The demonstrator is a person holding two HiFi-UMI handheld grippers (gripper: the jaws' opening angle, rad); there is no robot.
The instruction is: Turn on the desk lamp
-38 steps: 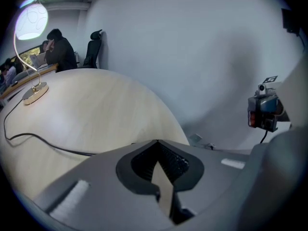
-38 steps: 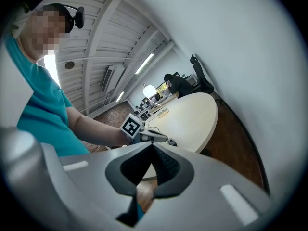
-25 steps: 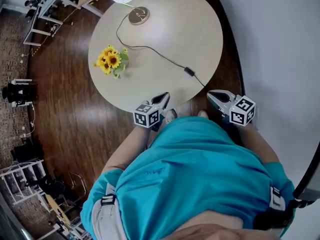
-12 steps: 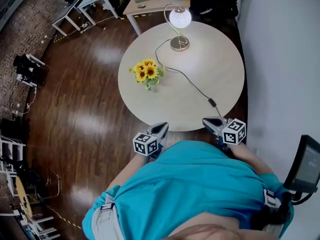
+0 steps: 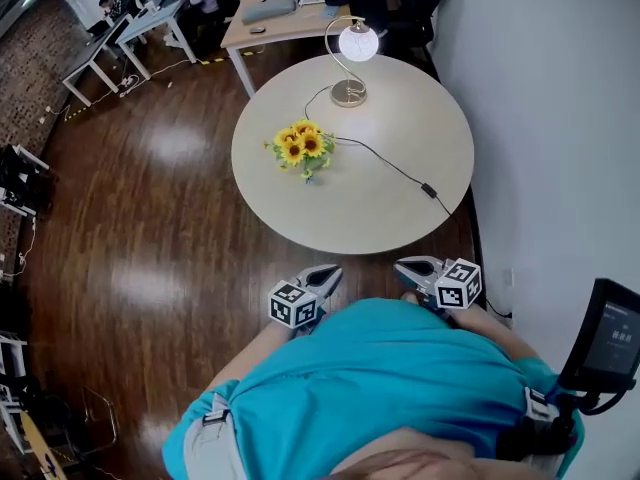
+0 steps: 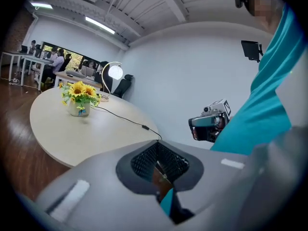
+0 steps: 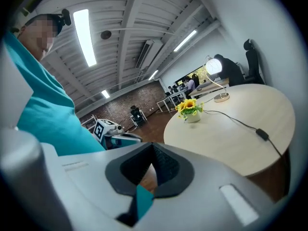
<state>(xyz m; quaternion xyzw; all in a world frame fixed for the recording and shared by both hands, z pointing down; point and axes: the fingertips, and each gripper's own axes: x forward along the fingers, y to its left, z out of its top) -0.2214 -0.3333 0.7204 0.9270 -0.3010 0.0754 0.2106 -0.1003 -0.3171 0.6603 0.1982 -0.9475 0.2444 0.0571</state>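
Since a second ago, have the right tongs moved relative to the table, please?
Yes: the right tongs have pulled back from the table's near edge.

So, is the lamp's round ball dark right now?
No, the globe of the desk lamp glows bright white at the far edge of the round table.

Head view overhead, steep; both gripper views low, facing same table (image 5: 350,208).
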